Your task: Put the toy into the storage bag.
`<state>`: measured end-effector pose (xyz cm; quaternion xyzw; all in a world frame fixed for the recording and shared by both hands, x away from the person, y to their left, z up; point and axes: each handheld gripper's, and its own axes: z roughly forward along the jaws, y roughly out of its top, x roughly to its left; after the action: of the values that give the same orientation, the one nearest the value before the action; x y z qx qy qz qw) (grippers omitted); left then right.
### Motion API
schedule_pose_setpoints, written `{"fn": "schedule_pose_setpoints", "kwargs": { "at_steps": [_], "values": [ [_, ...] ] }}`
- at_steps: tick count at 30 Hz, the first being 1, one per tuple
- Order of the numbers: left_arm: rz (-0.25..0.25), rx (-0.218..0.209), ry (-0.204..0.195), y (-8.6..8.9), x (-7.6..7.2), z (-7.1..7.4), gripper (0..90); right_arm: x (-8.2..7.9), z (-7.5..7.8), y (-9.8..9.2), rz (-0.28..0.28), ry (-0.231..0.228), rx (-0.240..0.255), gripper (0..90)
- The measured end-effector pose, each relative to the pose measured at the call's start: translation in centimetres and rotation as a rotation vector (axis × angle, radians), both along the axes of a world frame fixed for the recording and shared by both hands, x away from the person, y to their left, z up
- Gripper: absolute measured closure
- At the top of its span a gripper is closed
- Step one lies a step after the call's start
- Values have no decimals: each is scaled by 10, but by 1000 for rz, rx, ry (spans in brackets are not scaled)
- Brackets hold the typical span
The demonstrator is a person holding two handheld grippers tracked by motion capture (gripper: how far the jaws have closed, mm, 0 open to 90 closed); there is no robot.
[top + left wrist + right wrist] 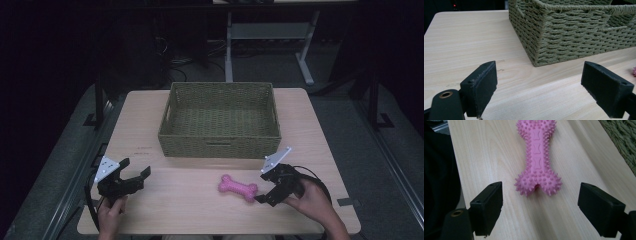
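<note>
Wooden table [190, 200] — pink bone toy [537, 160] just ahead of spread right claw [541, 205].

Left tool [134, 176]: black frame, grey three-cornered plate on top, black cable trailing from the rear. Its two jaws are thick black blocks with rough, frayed faces; a brass-ringed hole sits near the base of one. Right tool [266, 189]: same black build, grey plate, looping black cable. Small screw holes mark its jaw tops. Hands and forearms bare.

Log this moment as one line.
right gripper: open, nearing pink bone toy | left gripper: open, idle | basket: empty
</note>
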<state>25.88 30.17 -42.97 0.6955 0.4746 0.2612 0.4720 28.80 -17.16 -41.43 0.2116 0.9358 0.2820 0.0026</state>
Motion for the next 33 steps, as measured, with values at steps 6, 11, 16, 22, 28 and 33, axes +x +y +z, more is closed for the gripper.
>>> {"fn": "schedule_pose_setpoints", "kwargs": {
  "at_steps": [6,11,16,22,28,33],
  "values": [
    [0,0,1,0,0,0,130,4,2,10,16,5,-8,199],
    [1,1,0,0,0,0,130,7,1,17,29,15,-19,199],
    [1,1,-1,0,0,0,130,10,4,24,47,18,-22,199],
    [4,-2,0,0,-1,1,130,14,5,29,58,24,-21,203],
    [6,-3,-2,1,-1,1,130,18,1,36,68,38,-39,203],
    [6,-4,-2,1,-1,1,130,20,2,40,77,41,-43,206]
  ]
}}
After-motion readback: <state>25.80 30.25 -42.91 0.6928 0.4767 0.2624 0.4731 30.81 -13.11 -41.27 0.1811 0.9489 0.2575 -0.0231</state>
